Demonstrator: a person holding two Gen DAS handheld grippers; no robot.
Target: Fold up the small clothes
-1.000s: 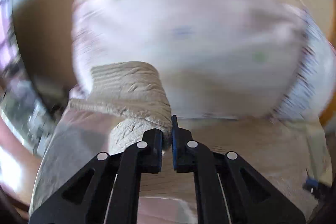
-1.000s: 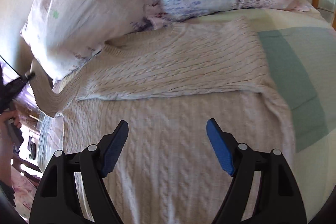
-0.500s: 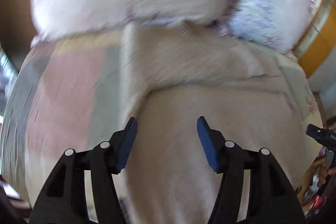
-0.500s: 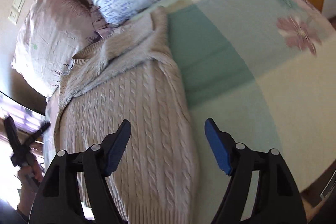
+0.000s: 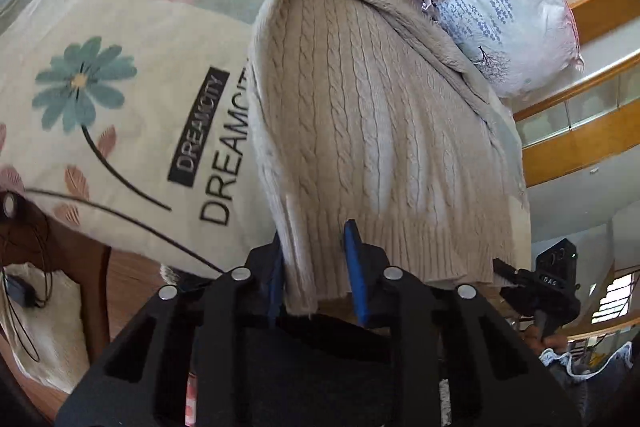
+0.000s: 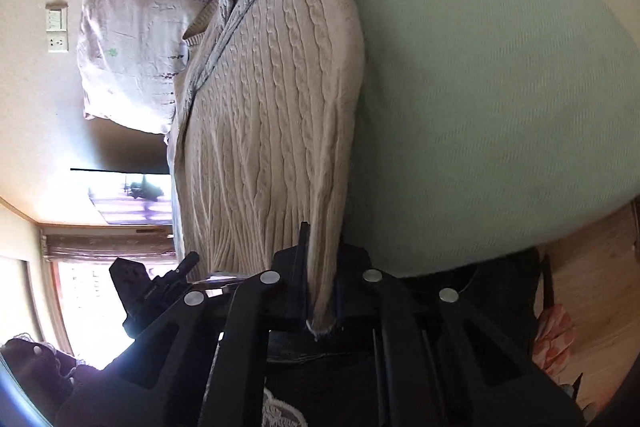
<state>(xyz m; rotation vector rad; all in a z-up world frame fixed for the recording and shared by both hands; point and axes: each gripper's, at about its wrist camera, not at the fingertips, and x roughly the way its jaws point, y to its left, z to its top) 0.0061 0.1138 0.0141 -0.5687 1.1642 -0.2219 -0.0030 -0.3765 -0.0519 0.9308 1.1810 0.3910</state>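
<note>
A cream cable-knit sweater lies lengthwise on the bed, collar towards the pillows, sleeves folded in. My left gripper has its jaws around the left corner of the ribbed hem, part closed on the fabric. My right gripper is closed on the right corner of the hem of the sweater. The right gripper also shows in the left wrist view, beside the hem's far corner. The left gripper shows in the right wrist view.
The bed has a flowered sheet printed DREAMCITY, pale green on the other side. Two flowered pillows lie against the sweater's collar. The bed edge and wooden floor are close below the grippers.
Both grippers moved down from the sleeves to the hem at the bed's near edge. They were open half a second ago and now grip the hem corners.
</note>
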